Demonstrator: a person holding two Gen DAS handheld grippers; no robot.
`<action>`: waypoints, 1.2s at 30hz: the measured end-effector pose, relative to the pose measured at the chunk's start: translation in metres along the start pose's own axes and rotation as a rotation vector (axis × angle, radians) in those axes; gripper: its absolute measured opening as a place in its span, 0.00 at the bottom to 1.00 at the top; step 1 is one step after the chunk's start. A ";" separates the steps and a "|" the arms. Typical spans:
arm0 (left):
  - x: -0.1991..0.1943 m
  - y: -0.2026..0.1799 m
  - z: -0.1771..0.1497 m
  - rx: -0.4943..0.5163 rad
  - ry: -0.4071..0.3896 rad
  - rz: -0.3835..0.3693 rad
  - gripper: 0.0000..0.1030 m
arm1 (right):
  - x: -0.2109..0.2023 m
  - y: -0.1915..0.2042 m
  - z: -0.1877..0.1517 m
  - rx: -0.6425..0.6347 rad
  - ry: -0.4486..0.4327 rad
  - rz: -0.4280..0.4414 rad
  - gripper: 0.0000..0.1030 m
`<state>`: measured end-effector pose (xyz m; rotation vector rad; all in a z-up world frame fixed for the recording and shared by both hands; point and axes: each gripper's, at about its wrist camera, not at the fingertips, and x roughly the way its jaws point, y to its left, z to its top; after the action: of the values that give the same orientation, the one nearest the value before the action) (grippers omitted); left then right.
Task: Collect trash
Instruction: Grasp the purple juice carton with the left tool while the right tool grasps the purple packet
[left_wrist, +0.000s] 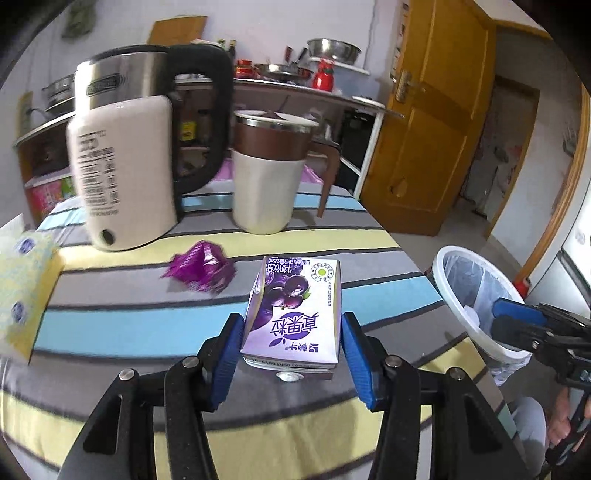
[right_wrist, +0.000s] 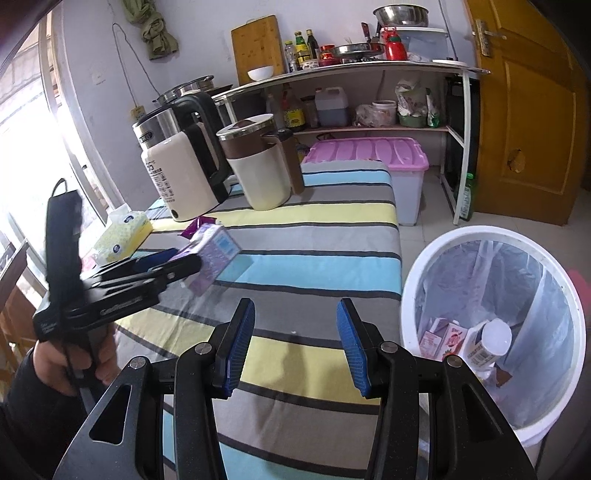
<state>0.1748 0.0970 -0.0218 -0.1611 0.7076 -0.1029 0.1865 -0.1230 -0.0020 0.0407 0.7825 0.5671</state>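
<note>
A purple milk carton (left_wrist: 295, 314) sits between the blue pads of my left gripper (left_wrist: 292, 325), which is shut on its sides. The right wrist view shows that carton (right_wrist: 212, 253) tilted and lifted just off the striped tablecloth (right_wrist: 314, 236) in the left gripper (right_wrist: 181, 258). A crumpled purple wrapper (left_wrist: 201, 267) lies on the cloth behind it. My right gripper (right_wrist: 295, 310) is open and empty over the table's near edge, beside the white lined bin (right_wrist: 410, 295). The bin holds small cartons and a white bottle (right_wrist: 487, 343).
A steel and cream kettle (left_wrist: 122, 166) and a brown-topped jug (left_wrist: 266, 184) stand at the back of the table. A yellow tissue box (left_wrist: 22, 288) sits at its left edge. The bin (left_wrist: 454, 306) stands on the floor to the right, below table height.
</note>
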 end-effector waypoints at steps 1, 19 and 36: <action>-0.004 0.003 -0.001 -0.009 -0.005 0.002 0.52 | 0.001 0.003 0.001 -0.007 0.001 0.005 0.46; -0.057 0.071 -0.015 -0.133 -0.085 0.099 0.52 | 0.087 0.081 0.041 -0.162 0.102 0.147 0.46; -0.058 0.107 -0.015 -0.190 -0.108 0.105 0.52 | 0.185 0.108 0.082 -0.173 0.206 0.156 0.46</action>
<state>0.1256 0.2094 -0.0152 -0.3083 0.6162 0.0732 0.2969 0.0754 -0.0385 -0.1186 0.9326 0.7943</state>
